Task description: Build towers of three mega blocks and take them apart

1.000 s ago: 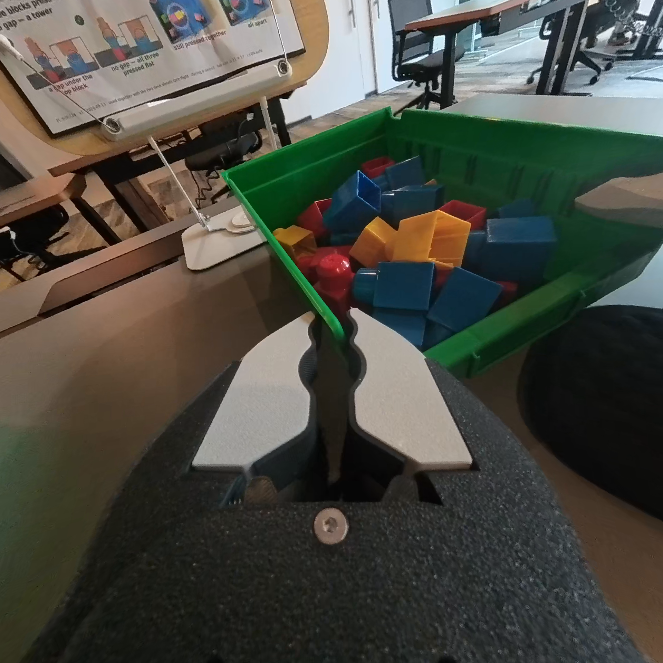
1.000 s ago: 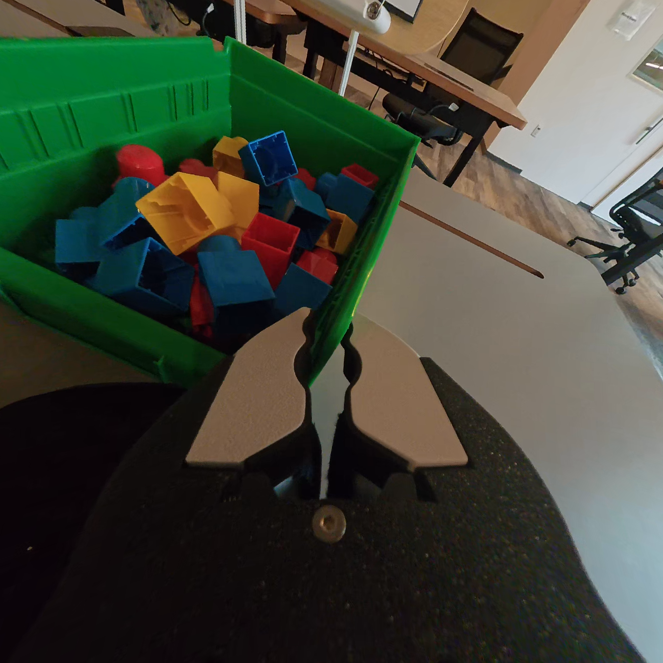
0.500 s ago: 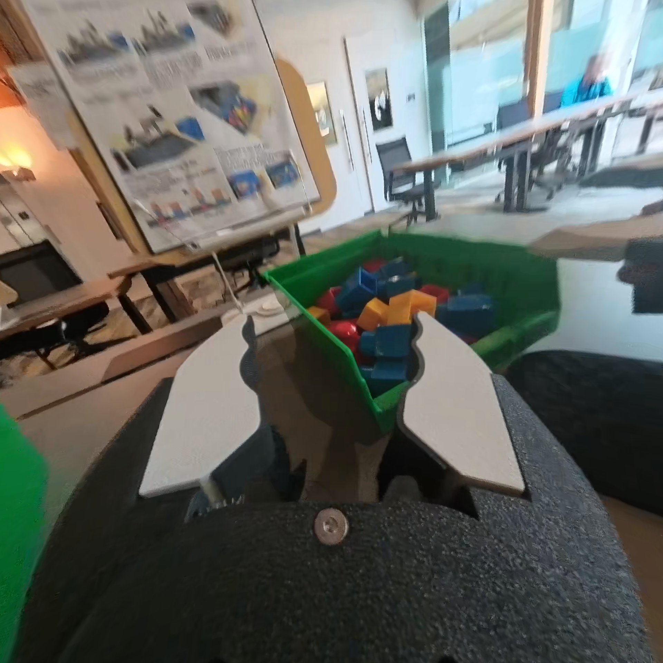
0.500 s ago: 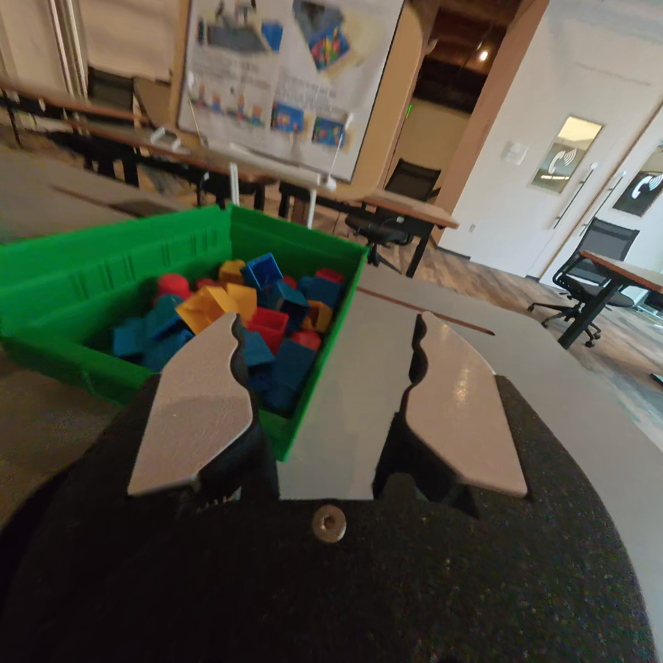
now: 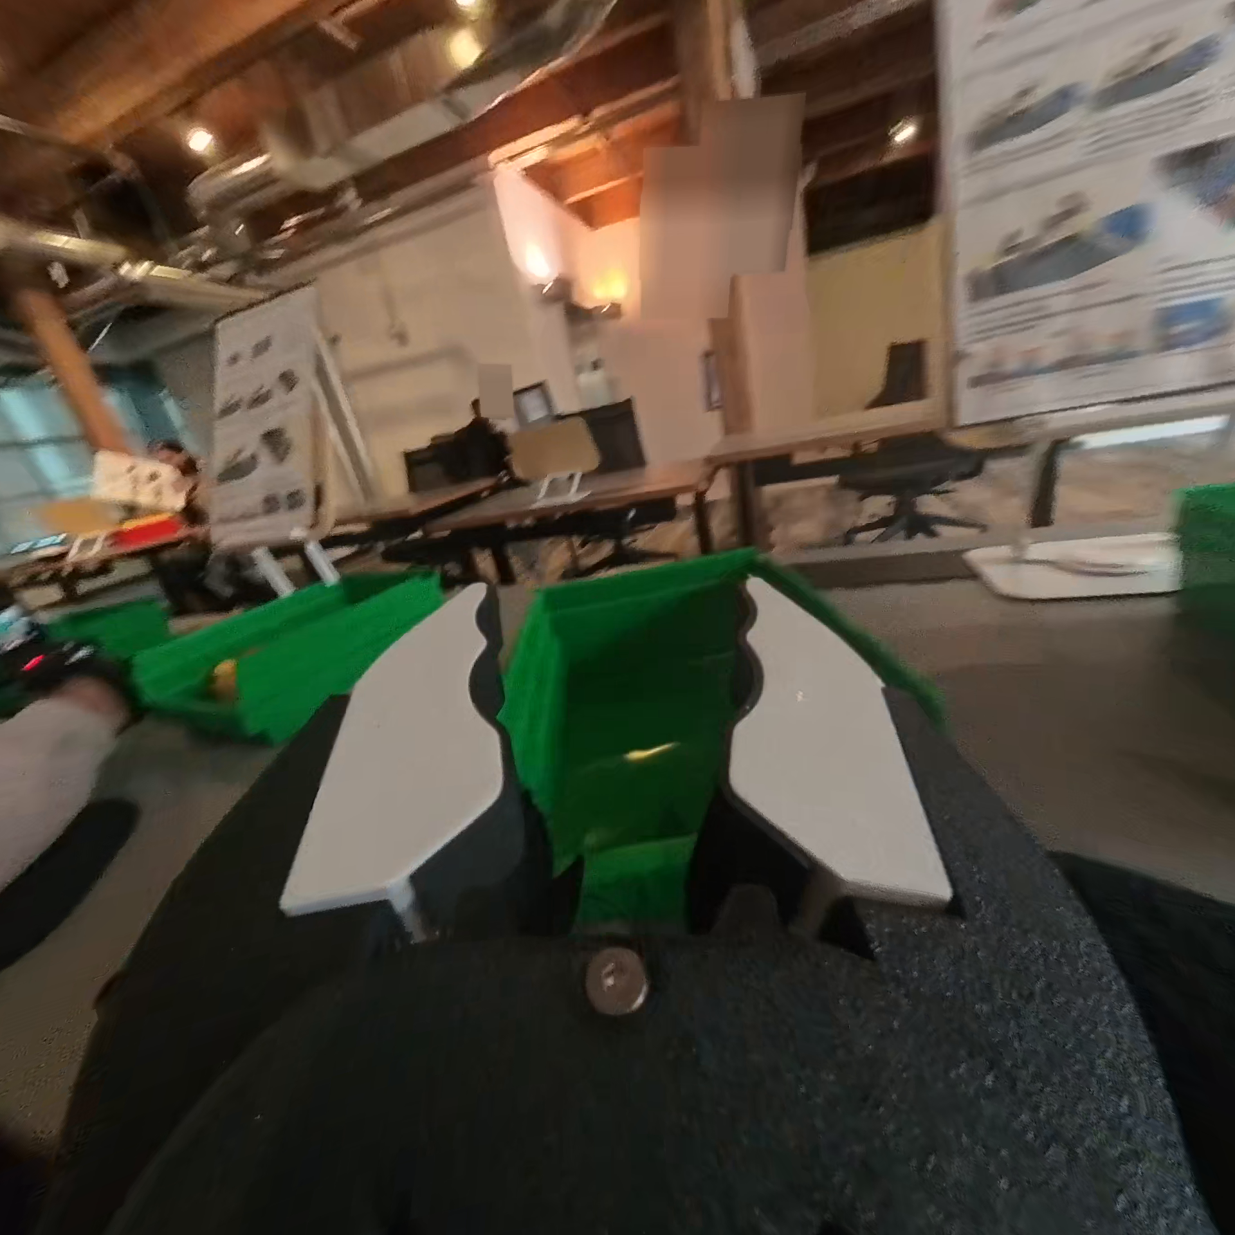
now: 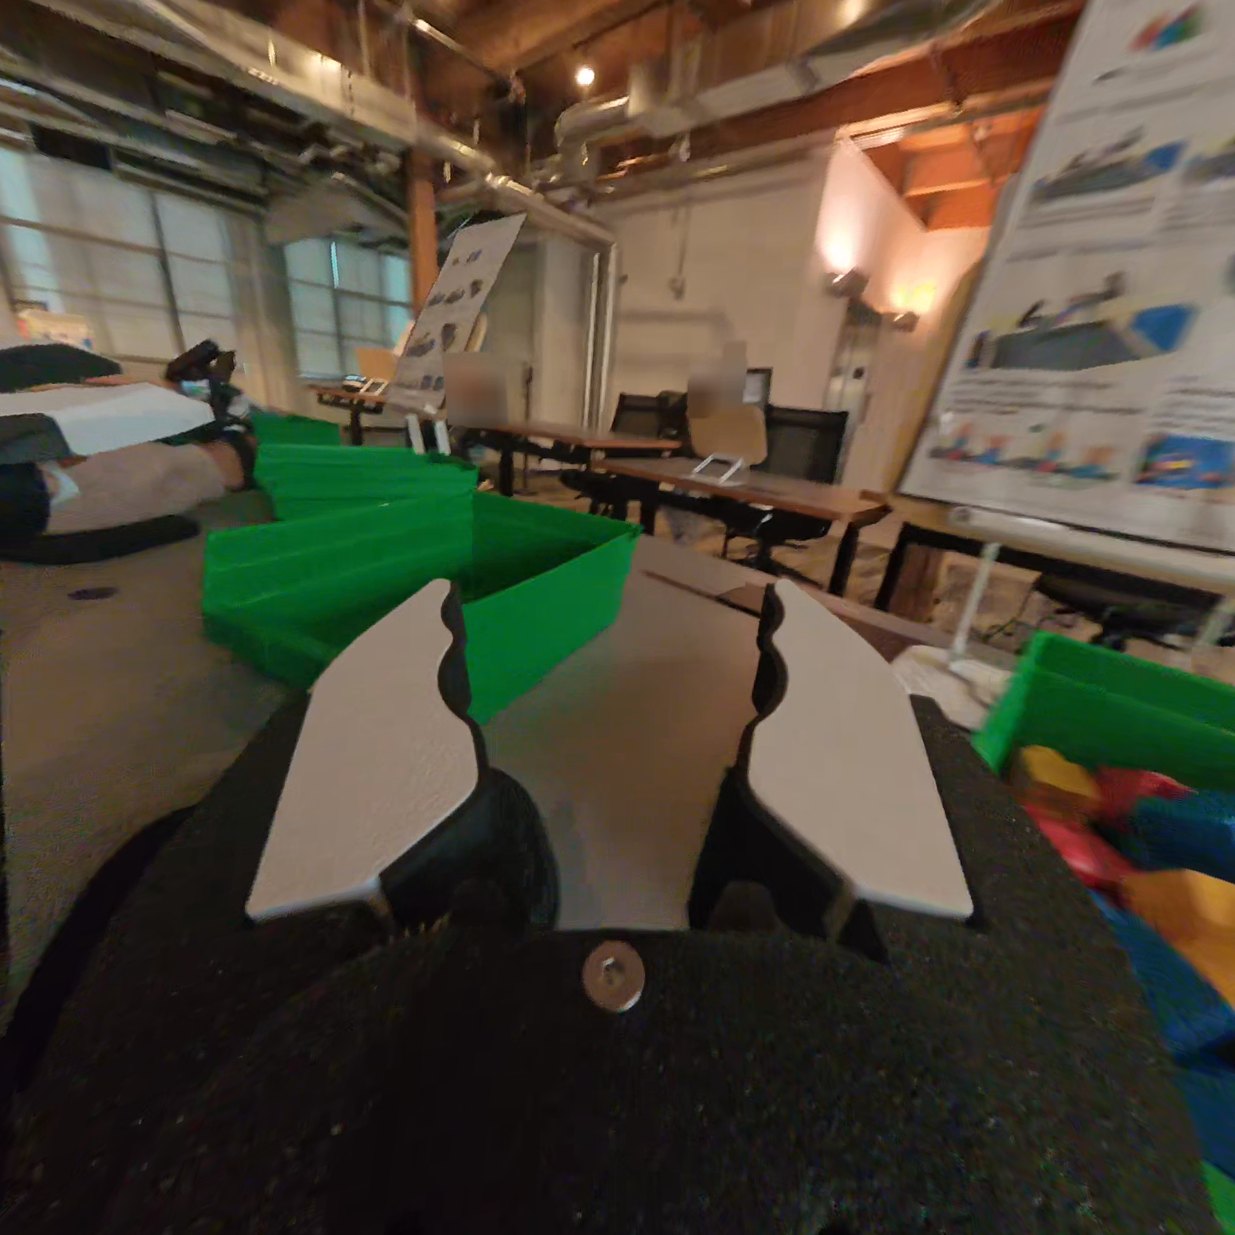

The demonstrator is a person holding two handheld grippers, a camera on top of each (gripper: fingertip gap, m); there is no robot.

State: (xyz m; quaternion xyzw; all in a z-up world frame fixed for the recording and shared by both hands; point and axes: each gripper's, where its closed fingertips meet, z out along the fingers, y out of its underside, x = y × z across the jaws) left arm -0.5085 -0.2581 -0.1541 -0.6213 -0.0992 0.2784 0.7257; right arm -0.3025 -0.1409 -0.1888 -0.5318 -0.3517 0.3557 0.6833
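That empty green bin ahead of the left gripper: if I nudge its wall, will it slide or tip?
Likely slide. The empty green bin looks low and wide, so tipping seems unlikely. It appears to be thin plastic, probably light, on a smooth table. The wall may flex slightly under the left gripper.

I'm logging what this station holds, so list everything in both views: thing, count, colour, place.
Empty bin: one, green, on the table ahead of both claws.
Bin with blocks: one, green, at the right edge of the right wrist view.
Mega blocks: several, red, yellow and blue, blurred, piled in that bin.
Farther bins: at least two, green, behind the empty bin; count unclear.
Table: one, grey-brown, under the bins.
Instruction poster: one, white with pictures, on a stand at right.
Second poster: one, white, farther back.
Office chairs and desks: several, black and wood, background.
Left claw: one, grey fingers, open.
Right claw: one, grey fingers, open.
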